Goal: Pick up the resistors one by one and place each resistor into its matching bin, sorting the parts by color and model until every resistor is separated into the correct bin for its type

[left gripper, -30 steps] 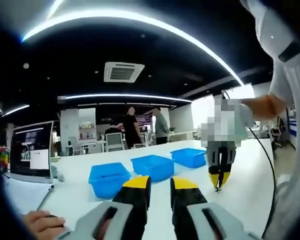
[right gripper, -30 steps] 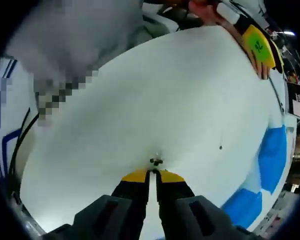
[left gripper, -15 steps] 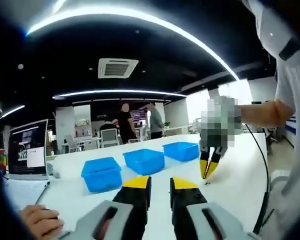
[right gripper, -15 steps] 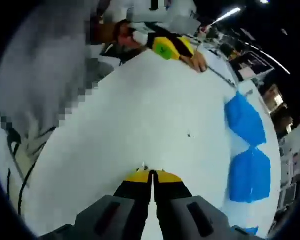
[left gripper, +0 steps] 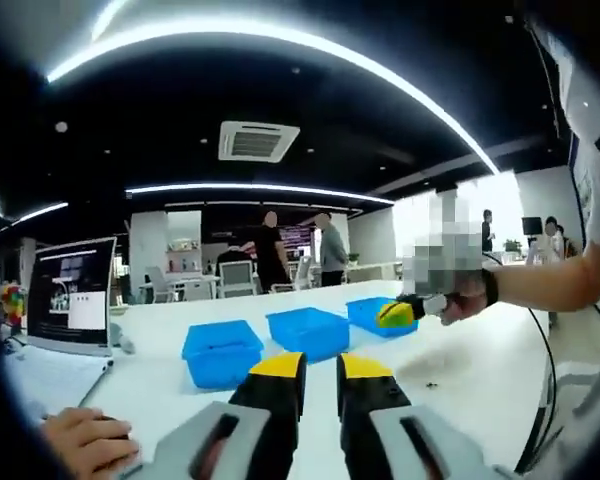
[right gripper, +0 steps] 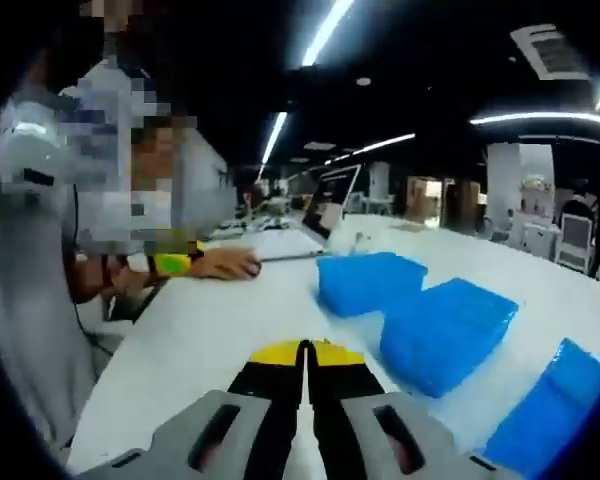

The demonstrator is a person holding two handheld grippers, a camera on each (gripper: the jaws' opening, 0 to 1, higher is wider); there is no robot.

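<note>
**Right tongs pressed together above the bins, left tongs parted and idle**

In the right gripper view the right tongs [right gripper: 304, 352] hang level over the white surface [right gripper: 195, 320], their yellow tips pressed together with no gap; whether anything is pinched between them I cannot tell. Just ahead and to their right sit three blue bins in a row: the nearest bin [right gripper: 558, 412] at the view's lower right, the middle bin [right gripper: 443, 328] beside it, the far bin [right gripper: 370, 280] beyond. In the left gripper view the same tongs [left gripper: 396, 313] come in from the right, held out on a straight, roughly horizontal forearm [left gripper: 545, 285], yellow tip pointing towards the bins and raised off the surface.

The left tongs [left gripper: 321, 368] rest low near the surface edge, jaws parted with a clear gap and nothing between them. Beside them, at the lower left of the left gripper view, a hand [left gripper: 78, 443] lies curled on the surface.

One small resistor [left gripper: 431, 384] lies loose on the white surface, to the right of the left tongs and well apart from the bins.

Farther off, a laptop [left gripper: 72, 310] stands open at the left, and two people [left gripper: 300, 255] stand at the back of the room.
</note>
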